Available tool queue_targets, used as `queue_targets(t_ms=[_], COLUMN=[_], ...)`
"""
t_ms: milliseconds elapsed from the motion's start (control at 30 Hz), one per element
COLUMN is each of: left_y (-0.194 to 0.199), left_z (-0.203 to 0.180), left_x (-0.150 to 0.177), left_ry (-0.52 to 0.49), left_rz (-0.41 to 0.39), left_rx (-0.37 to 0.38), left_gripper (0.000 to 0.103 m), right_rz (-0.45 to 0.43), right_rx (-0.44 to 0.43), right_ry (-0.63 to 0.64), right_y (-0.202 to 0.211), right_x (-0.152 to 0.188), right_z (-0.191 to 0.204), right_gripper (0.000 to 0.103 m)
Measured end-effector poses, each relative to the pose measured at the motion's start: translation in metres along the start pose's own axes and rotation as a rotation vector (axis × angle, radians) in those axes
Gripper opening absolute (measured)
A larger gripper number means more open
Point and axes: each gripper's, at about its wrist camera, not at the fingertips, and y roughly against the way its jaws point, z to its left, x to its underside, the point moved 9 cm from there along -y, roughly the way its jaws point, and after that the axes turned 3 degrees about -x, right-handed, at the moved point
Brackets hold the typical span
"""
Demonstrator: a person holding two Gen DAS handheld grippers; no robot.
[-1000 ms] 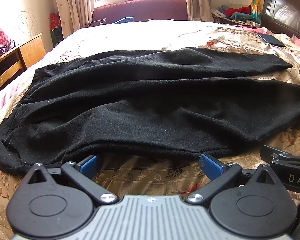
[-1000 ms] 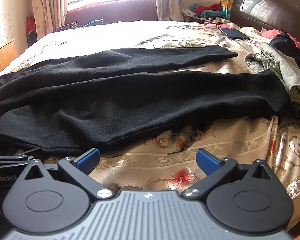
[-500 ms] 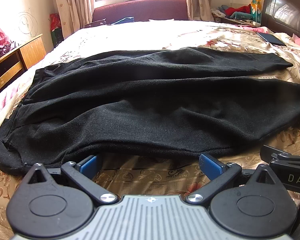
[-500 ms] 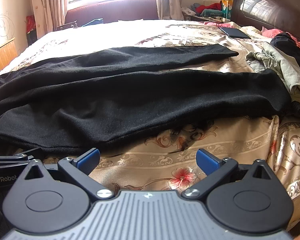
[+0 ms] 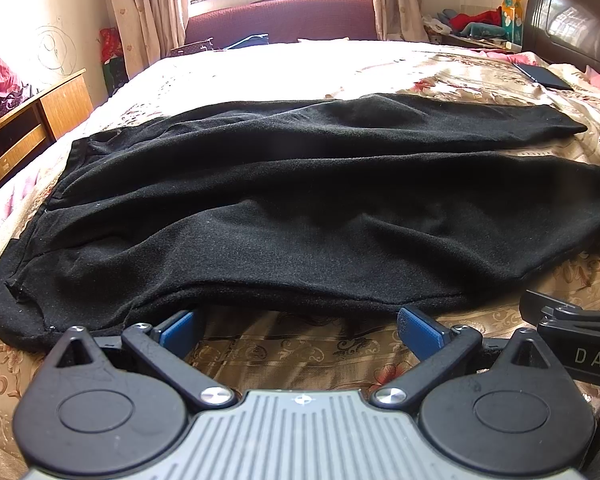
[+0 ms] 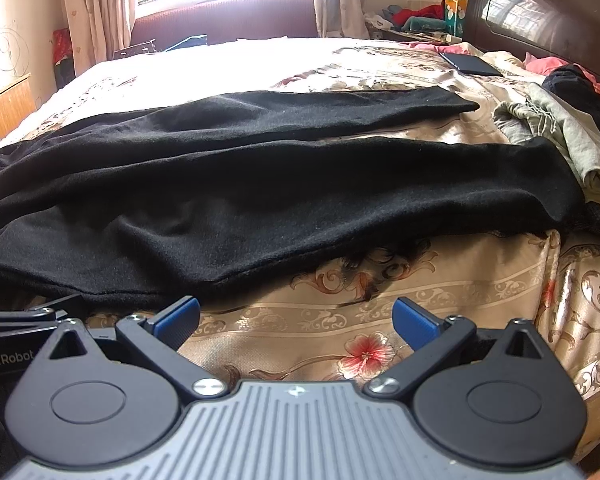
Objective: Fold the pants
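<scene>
Black pants (image 5: 300,208) lie spread flat across the bed, waistband at the left, both legs running to the right; the right wrist view shows the same pants (image 6: 260,192) with their leg ends at the right. My left gripper (image 5: 296,330) hovers just in front of the pants' near hem, open, nothing between its blue pads. My right gripper (image 6: 296,320) is open too, low over the bedspread, just short of the near leg's edge. Each gripper's side shows at the edge of the other's view.
A floral gold bedspread (image 6: 440,280) covers the bed. A pile of grey-green and dark clothes (image 6: 560,128) sits by the leg ends. A dark tablet (image 6: 470,65) lies near the headboard (image 6: 548,12). A wooden cabinet (image 5: 32,120) stands left; a maroon sofa (image 5: 284,20) stands beyond the bed.
</scene>
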Motion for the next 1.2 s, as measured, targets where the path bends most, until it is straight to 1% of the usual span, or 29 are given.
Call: queue_targets(t_ms=[333,467,567,633,700,767,867,967,1000,1100,1167,1200], left_y=[0.0,0.003,0.009,0.017,0.025,0.03,0.029,0.022,0.017,0.001,-0.015,-0.023], left_z=[0.001,0.009,0.024,0.045,0.076,0.114,0.181,0.235,0.248,0.273,0.285,0.29], left_x=[-0.001,-0.009,-0.022,-0.033,-0.043,-0.045,-0.032,-0.007,0.0,0.014,0.021,0.025], left_ry=[0.002,0.035,0.025,0.046,0.065,0.102,0.181,0.209,0.221,0.254,0.238,0.232], left_rz=[0.0,0.001,-0.016,-0.048,-0.09,-0.104,-0.066,-0.004,0.019,0.068,0.102,0.122], left_rx=[-0.003,0.001,-0.006,-0.018,-0.075,-0.136,-0.223,-0.328,-0.346,-0.346,-0.37,-0.367], left_gripper=[0.103,0.103,0.103,0.103,0.103,0.103,0.103,0.103,0.103,0.103,0.098,0.097], right_rz=[0.0,-0.049,-0.067,-0.082,-0.104,-0.105,-0.096,-0.085,-0.078,-0.033,-0.031,-0.023], right_rx=[-0.011,-0.039,-0.088,-0.132,-0.197,-0.277,-0.421,-0.524,-0.557,-0.656,-0.643,-0.635], right_ry=[0.004,0.049,0.076,0.101,0.143,0.187,0.303,0.45,0.494,0.61,0.683,0.717], right_y=[-0.001,0.009,0.015,0.02,0.026,0.029,0.034,0.034,0.034,0.029,0.022,0.017], right_x=[-0.001,-0.015,-0.03,-0.04,-0.052,-0.059,-0.059,-0.047,-0.043,-0.025,-0.014,-0.01], right_z=[0.002,0.014,0.029,0.046,0.072,0.104,0.169,0.232,0.251,0.305,0.329,0.339], right_gripper=[0.102,0.101,0.101,0.101,0.101,0.101,0.101,0.101,0.1,0.1,0.096,0.093])
